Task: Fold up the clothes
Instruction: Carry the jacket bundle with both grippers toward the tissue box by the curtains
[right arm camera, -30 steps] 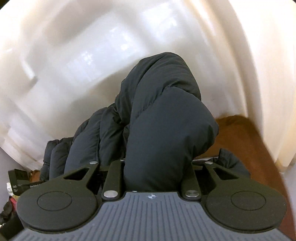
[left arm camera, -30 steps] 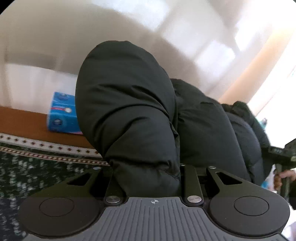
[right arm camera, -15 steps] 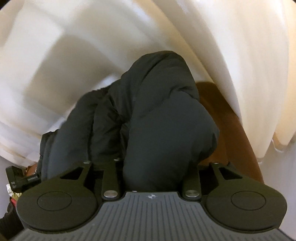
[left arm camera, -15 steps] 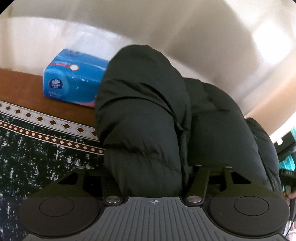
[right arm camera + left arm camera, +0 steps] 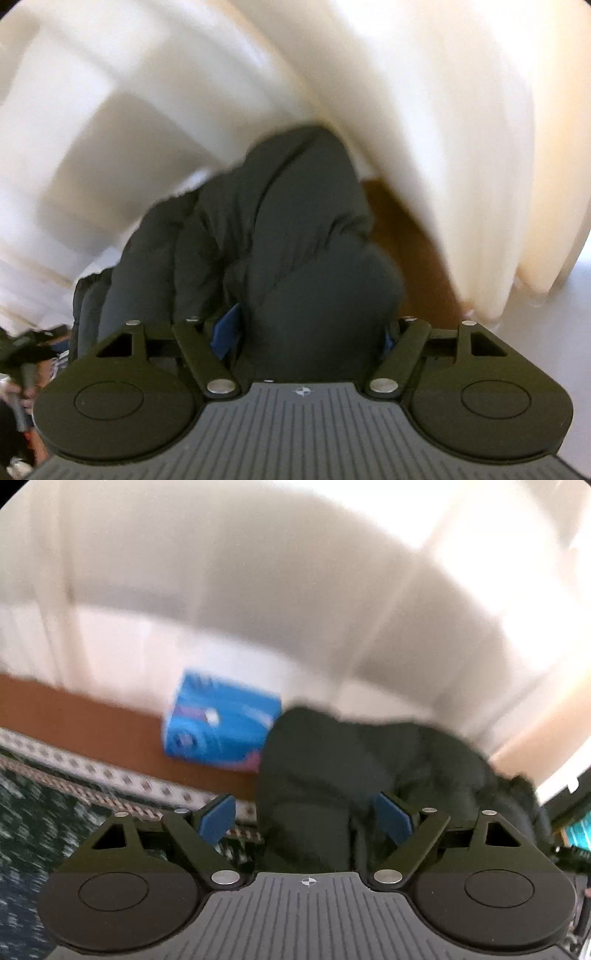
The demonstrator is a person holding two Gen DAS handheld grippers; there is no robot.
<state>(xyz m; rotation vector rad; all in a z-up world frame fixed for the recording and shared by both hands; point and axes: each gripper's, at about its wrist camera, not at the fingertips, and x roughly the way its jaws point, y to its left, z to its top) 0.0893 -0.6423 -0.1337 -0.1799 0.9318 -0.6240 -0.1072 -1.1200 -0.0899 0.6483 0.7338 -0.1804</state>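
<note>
1. The left gripper (image 5: 306,818) is spread wide, its blue pads clear of the black puffer jacket (image 5: 332,775) bunched between them.
2. The right gripper (image 5: 308,330) is also wide apart around the jacket (image 5: 280,236).
3. A blue tissue pack (image 5: 218,723) sits beside the jacket near the patterned carpet's (image 5: 44,797) edge.

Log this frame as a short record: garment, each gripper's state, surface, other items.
garment: dark puffer jacket, bunched between both grippers
left gripper: open, blue pads clear of the fabric
right gripper: open, jacket bulk filling the gap
surface: patterned dark cloth over brown wood
other items: blue tissue pack beside the jacket
image quality: motion blur in both views
</note>
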